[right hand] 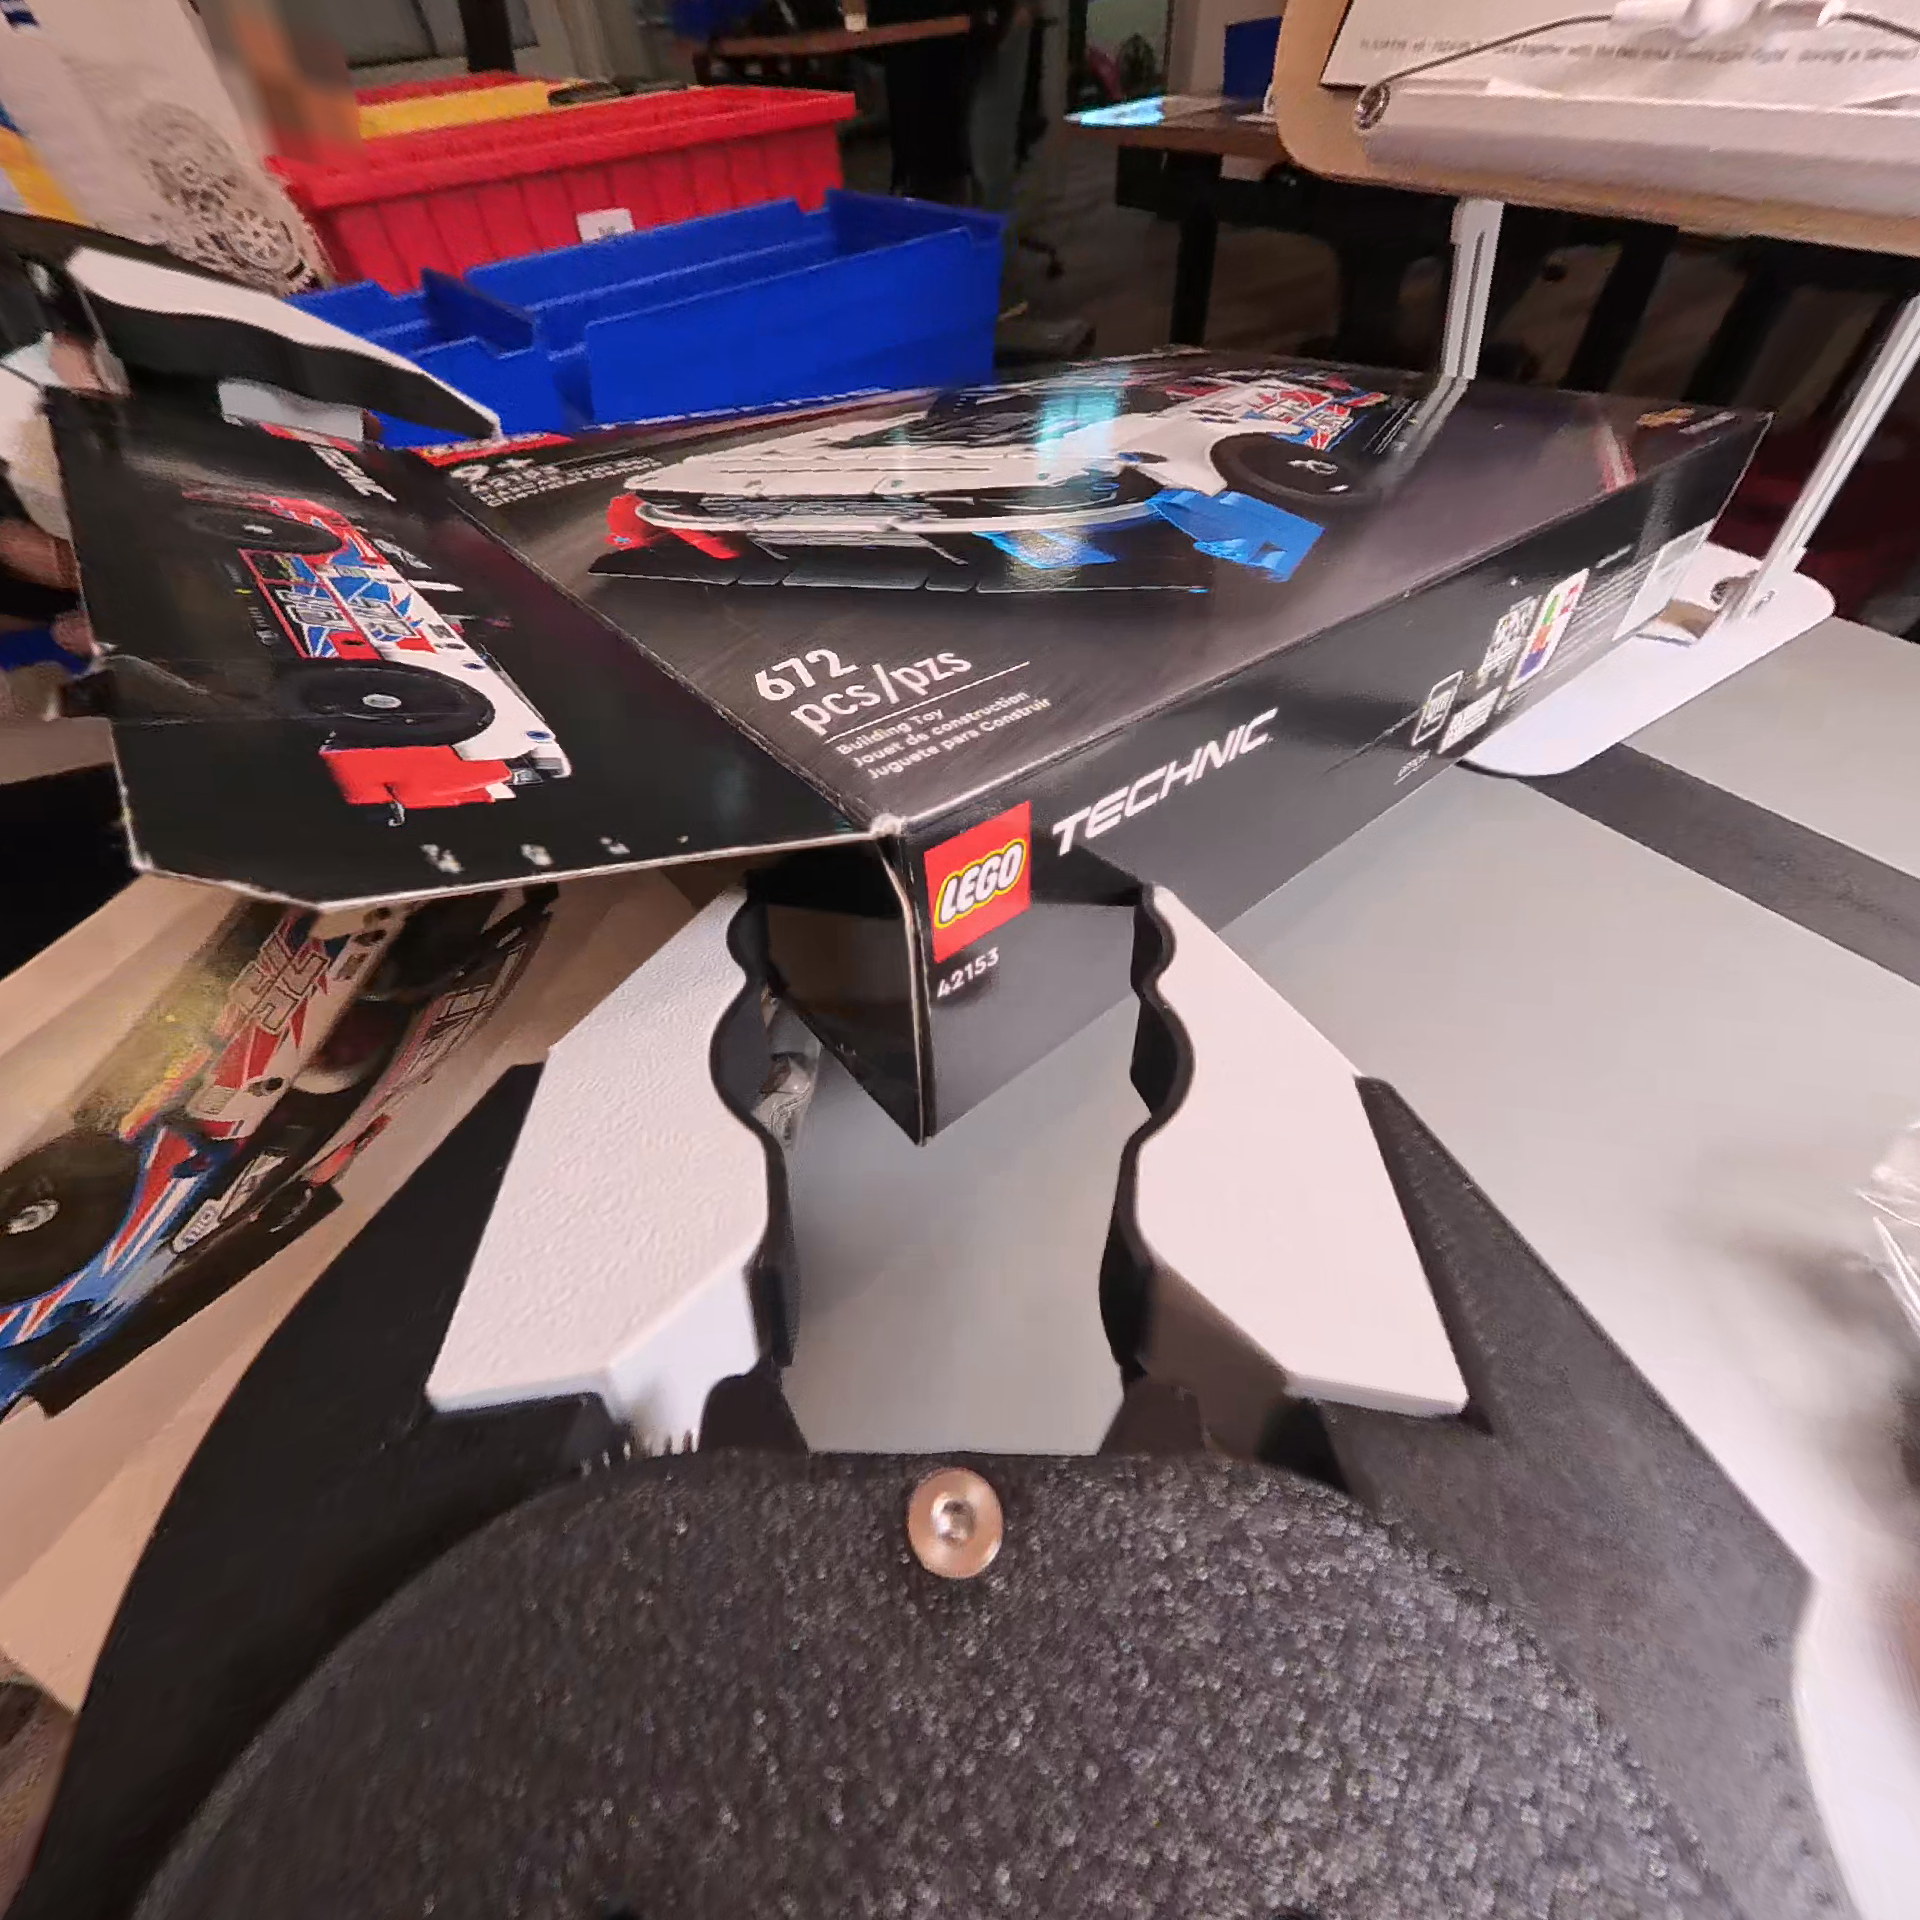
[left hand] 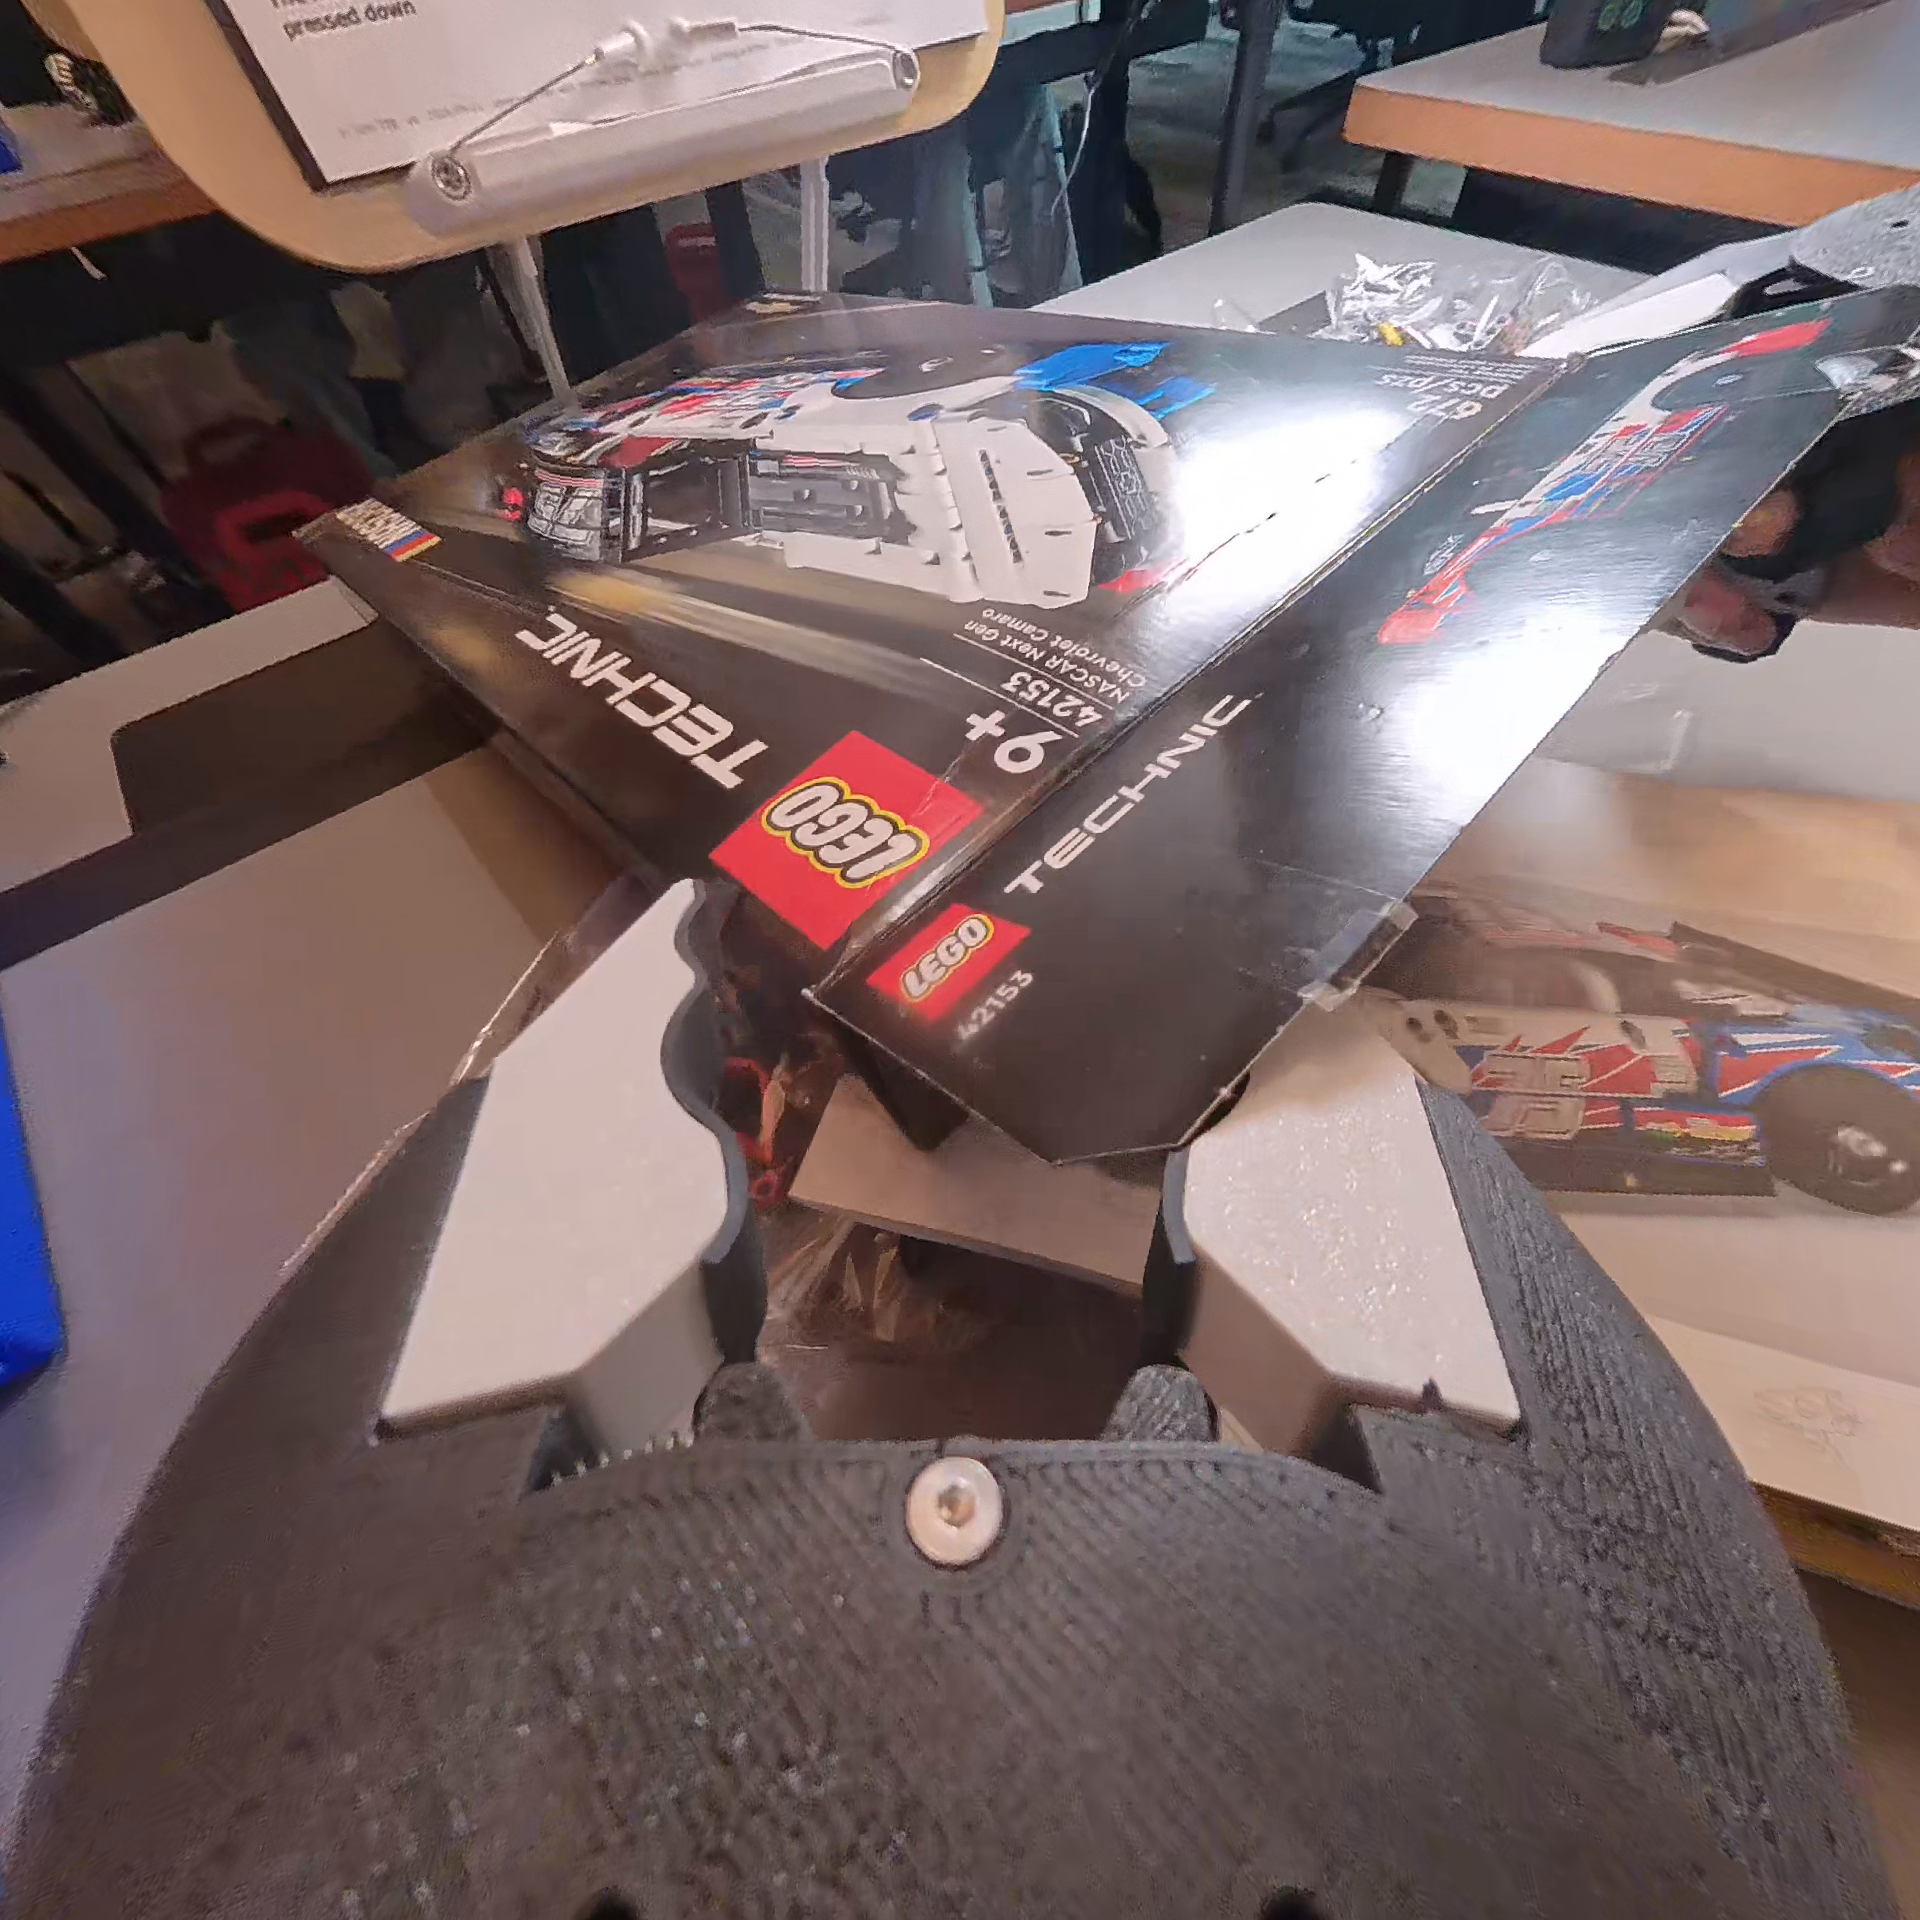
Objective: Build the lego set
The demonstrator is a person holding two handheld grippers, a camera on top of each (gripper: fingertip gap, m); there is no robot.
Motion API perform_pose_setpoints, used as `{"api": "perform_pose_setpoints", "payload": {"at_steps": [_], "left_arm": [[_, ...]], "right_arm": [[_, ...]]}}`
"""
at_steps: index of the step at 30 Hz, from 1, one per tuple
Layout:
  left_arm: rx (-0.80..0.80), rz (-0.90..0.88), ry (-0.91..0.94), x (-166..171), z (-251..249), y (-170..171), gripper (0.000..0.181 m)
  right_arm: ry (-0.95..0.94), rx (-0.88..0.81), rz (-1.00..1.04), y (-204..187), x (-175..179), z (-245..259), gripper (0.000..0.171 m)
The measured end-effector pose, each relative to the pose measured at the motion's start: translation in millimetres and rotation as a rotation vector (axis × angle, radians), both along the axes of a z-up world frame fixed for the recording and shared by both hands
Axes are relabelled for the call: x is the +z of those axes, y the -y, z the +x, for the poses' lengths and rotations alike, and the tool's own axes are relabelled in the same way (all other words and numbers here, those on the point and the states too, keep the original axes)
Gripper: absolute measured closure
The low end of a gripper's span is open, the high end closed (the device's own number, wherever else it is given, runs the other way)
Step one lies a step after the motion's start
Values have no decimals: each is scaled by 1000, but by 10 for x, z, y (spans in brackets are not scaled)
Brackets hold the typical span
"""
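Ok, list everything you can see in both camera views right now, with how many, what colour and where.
Lego box: one, black with a car picture, lifted at one corner over the table, end flap hanging open.
Instruction booklet: one, car picture on the cover, flat on the table beneath the flap.
Parts bags: a pile, clear plastic, on the table beyond the box.
Blue bin: one, with dividers, behind the box.
Red bin: one, behind the blue bin.
Clipboard stand: one, tan board with white sheet and metal clip, behind the box.
Table: one, grey with dark stripe.
Left gripper: one, white fingers, black body, at the open end's corner, jaws apart.
Right gripper: one, same colours, jaws apart around the box's near corner.
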State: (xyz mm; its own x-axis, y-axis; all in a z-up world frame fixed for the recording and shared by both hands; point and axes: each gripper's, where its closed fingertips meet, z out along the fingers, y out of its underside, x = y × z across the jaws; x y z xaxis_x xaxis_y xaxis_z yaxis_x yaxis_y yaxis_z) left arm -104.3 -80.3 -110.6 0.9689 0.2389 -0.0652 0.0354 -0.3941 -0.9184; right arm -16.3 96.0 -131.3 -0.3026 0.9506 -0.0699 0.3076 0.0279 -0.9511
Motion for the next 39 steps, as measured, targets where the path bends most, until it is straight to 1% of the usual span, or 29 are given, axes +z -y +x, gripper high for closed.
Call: {"api": "perform_pose_setpoints", "payload": {"at_steps": [2, 3, 5, 8, 9, 11, 16, 19, 21, 22, 24, 25, 26, 27, 28, 30, 31, 32, 33, 34, 35, 36, 38, 39], "left_arm": [[-12, 3, -20, -46, -53, 1, 91], [-21, 10, -40, -54, -75, -4, 97], [-26, 23, -78, -52, -135, 4, 113], [-39, 35, -72, -59, -178, 16, 120], [-38, 35, -77, -66, -195, 20, 126], [-19, 39, -106, -82, -246, 26, 132], [74, 121, -69, -117, -298, 6, 135], [112, 120, -82, -129, -317, 6, 137], [134, 107, -103, -134, -343, 11, 138], [140, 111, -88, -141, -353, 13, 138], [139, 126, -39, -157, -361, 9, 139], [137, 127, -36, -159, -358, 6, 139], [134, 123, -47, -155, -350, 2, 139], [130, 119, -57, -150, -336, -7, 139], [124, 119, -59, -145, -319, -20, 139], [113, 117, -69, -137, -286, -44, 141], [110, 113, -81, -131, -276, -48, 141], [109, 110, -88, -127, -270, -49, 142], [107, 111, -87, -126, -269, -49, 142], [103, 115, -80, -126, -267, -47, 142], [92, 125, -82, -118, -258, -49, 141], [72, 134, -100, -105, -240, -52, 140], [-3, 110, -150, -129, -187, -26, 135], [-71, 55, -181, -213, -141, 14, 129]], "right_arm": [[1, -22, -2, -21, -41, -29, 106], [-1, -39, -8, -41, -55, -39, 108], [10, -63, -22, -74, -74, -45, 111], [18, -95, -14, -83, -64, -50, 113], [26, -108, -18, -84, -68, -53, 114], [42, -136, -24, -83, -85, -55, 116], [61, -194, -3, -88, -118, -61, 121], [64, -214, 13, -81, -136, -56, 123], [77, -168, 17, -47, -130, -37, 119], [86, -119, 28, -40, -115, 3, 121], [119, 9, 19, -47, -75, 198, 135], [134, 96, -42, -20, -14, 335, 123], [165, 152, -115, -35, 56, 465, 104], [182, 169, -162, -95, 155, 547, 91], [153, 162, -168, -162, 301, 570, 82], [106, 159, -128, -174, 577, 524, 75], [131, 153, -118, -138, 627, 449, 68], [191, 135, -99, -110, 572, 349, 63], [281, 122, -45, -96, 397, 256, 57], [361, 114, 21, -103, 182, 171, 53], [392, 138, 30, -57, 41, 96, 53], [382, 181, -23, 35, 3, 34, 63], [339, 174, -12, 15, -41, -54, 61], [329, 171, 3, -1, -72, -55, 63]]}}
